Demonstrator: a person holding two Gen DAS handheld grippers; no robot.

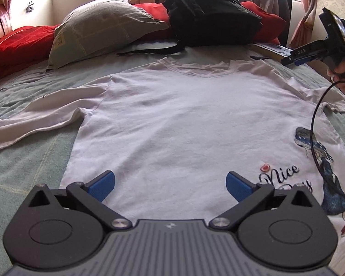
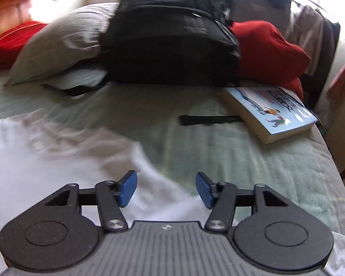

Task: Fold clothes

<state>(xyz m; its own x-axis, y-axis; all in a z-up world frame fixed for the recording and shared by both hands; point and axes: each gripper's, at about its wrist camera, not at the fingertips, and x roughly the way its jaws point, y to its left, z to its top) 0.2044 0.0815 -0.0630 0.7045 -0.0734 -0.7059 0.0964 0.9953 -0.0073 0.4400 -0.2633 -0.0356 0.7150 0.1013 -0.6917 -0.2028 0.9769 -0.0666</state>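
Observation:
A white long-sleeved T-shirt (image 1: 184, 119) lies spread flat on the bed, collar toward the far side, one sleeve (image 1: 34, 115) stretched out to the left. A printed figure and the words "Nice Day" (image 1: 280, 174) mark its near right part. My left gripper (image 1: 170, 184) hovers over the near hem, open wide, with nothing between its blue pads. My right gripper (image 2: 165, 188) is open above the shirt's far right shoulder (image 2: 46, 161), its jaws partly apart and empty. In the left wrist view the right gripper (image 1: 287, 59) shows at the right edge, held by a hand.
A black backpack (image 1: 209, 11), a grey pillow (image 1: 103, 27) and red bedding (image 1: 18, 43) line the far side of the bed. A book (image 2: 276, 112) and a black strap (image 2: 207, 119) lie on the green cover (image 2: 241, 161) right of the shirt. A black cable (image 1: 312, 133) hangs over the print.

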